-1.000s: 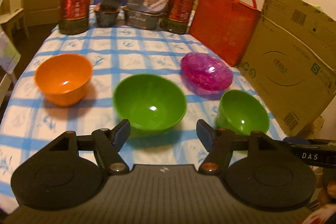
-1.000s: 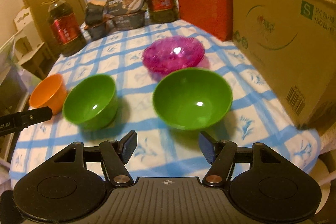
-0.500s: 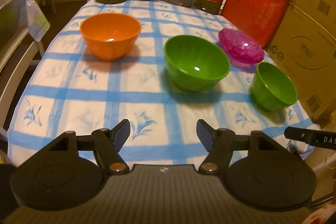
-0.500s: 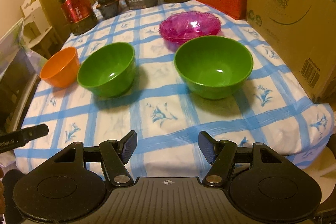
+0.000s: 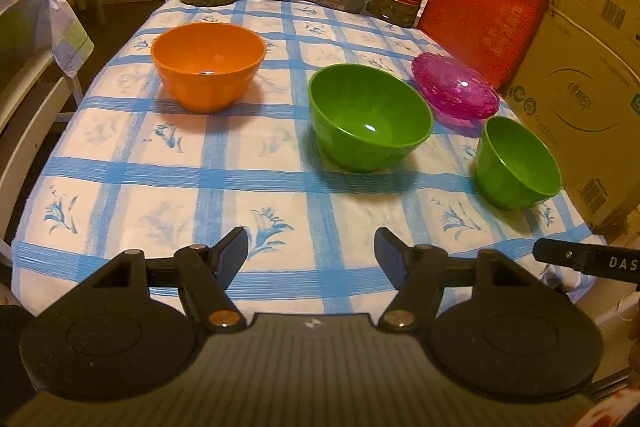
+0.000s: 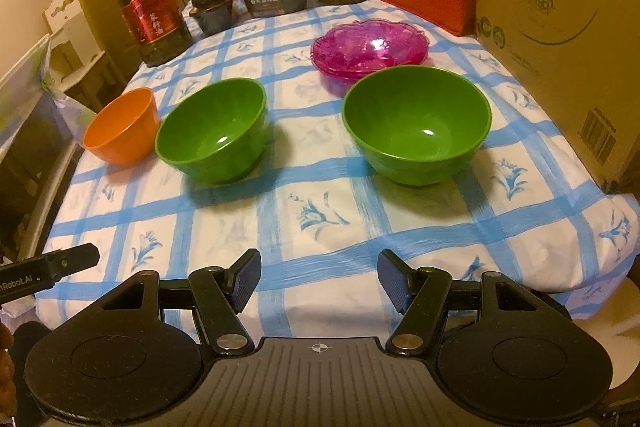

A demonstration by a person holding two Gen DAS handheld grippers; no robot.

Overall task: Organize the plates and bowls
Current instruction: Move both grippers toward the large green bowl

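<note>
Three bowls and a short stack of pink plates (image 6: 370,49) lie spread over the checked tablecloth (image 5: 256,183), and nothing is gathered yet, so the sorting looks to be at its very start; both tools hang over the near edge of the table, the left gripper (image 5: 310,253) and the right gripper (image 6: 318,277) each with jaws standing wide and nothing between them; the orange bowl (image 5: 208,65) sits far to the left, the middle green bowl (image 5: 370,115) near the centre, the right green bowl (image 6: 416,121) just in front of the plates and close to the cardboard box (image 6: 560,7); the likely next move is to pinch one green bowl by its rim and nest it in the other, which calls for a finger inside and a finger outside the wall, and a level lift so the bowl does not swing; the bowls are smooth glossy plastic, deep and round with thin rims, apt to slip under a light pinch; the plates are clear tinted plastic with a scalloped, patterned edge, shallow and already nested; the cloth is soft and may drag or wrinkle if a bowl is pushed rather than lifted.
</note>
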